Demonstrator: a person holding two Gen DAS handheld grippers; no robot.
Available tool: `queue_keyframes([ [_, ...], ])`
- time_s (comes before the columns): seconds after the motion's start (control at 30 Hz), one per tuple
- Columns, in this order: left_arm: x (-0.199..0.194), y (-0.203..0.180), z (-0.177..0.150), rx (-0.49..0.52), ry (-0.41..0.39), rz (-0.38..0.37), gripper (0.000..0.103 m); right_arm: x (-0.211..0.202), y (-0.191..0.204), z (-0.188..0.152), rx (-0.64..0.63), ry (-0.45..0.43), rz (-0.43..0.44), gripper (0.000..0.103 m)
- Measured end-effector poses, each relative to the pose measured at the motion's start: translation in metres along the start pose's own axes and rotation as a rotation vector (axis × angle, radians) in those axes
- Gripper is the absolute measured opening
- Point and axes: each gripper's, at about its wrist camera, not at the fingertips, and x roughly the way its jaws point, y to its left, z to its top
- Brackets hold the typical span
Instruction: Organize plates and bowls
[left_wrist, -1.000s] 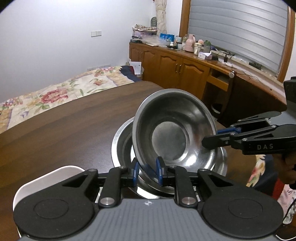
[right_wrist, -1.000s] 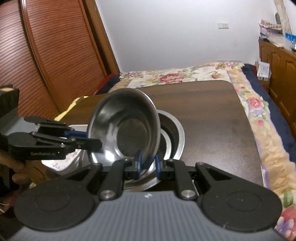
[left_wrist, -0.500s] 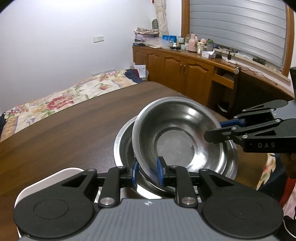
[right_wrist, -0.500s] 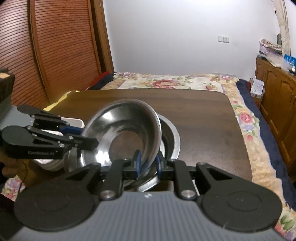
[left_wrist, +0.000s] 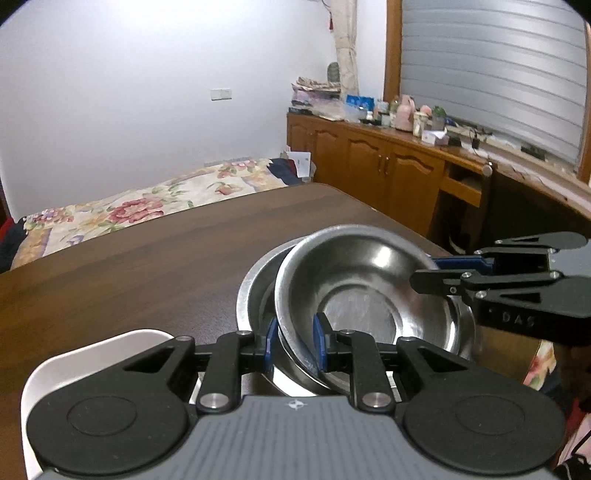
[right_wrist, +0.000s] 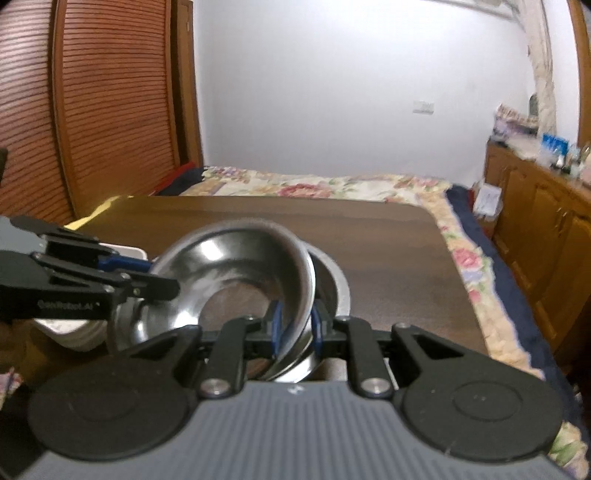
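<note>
You're holding one steel bowl (left_wrist: 364, 291) with both grippers, tilted, sitting inside a larger steel bowl (left_wrist: 258, 291) on the dark wood tabletop (left_wrist: 147, 258).

Left wrist view, left to right:
- White dish (left_wrist: 74, 362) is sitting at the near left edge of the tabletop, partly hidden under the gripper body.
- Left gripper (left_wrist: 294, 341) is clamping the near rim of the upper bowl, blue pads (left_wrist: 318, 341) pressing on either side of the wall. Fingers are close together, only the rim between them.
- The upper bowl is leaning, its left rim riding higher than the lower bowl's rim, its base down inside the lower one.
- Right gripper (left_wrist: 428, 275) is coming in from the right edge of the picture, pinching the opposite rim, fingers nearly together on it.
- Wooden cabinets (left_wrist: 388, 170) with clutter on top are running along the wall beyond the tabletop's far right corner.

Right wrist view, left to right:
- Left gripper (right_wrist: 162, 277) is gripping the bowl's (right_wrist: 236, 266) left rim; the white dish (right_wrist: 74, 328) is showing beneath it.
- Right gripper (right_wrist: 295, 326) is clamped on the near rim, pads tight to the wall.
- Lower bowl (right_wrist: 334, 284) is peeking out on the right, toward the tabletop's (right_wrist: 388, 258) right edge.
- Floral bedspread (right_wrist: 332, 184) is lying past the far edge.
</note>
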Motion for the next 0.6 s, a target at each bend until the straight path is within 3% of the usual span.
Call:
queue_keyframes([
  [0.2,-0.001,0.002,0.0,-0.037,-0.016,-0.001,0.022,0.003,0.003,0.0,-0.04,-0.017,-0.031,0.019],
  [0.5,-0.007,0.003,0.005,-0.061,-0.043,-0.007,0.022,0.0,-0.009,0.004,0.012,-0.032,-0.004,0.019],
  [0.6,-0.012,0.002,0.008,-0.057,-0.062,-0.003,0.027,-0.004,-0.014,0.006,0.039,-0.049,0.006,0.02],
])
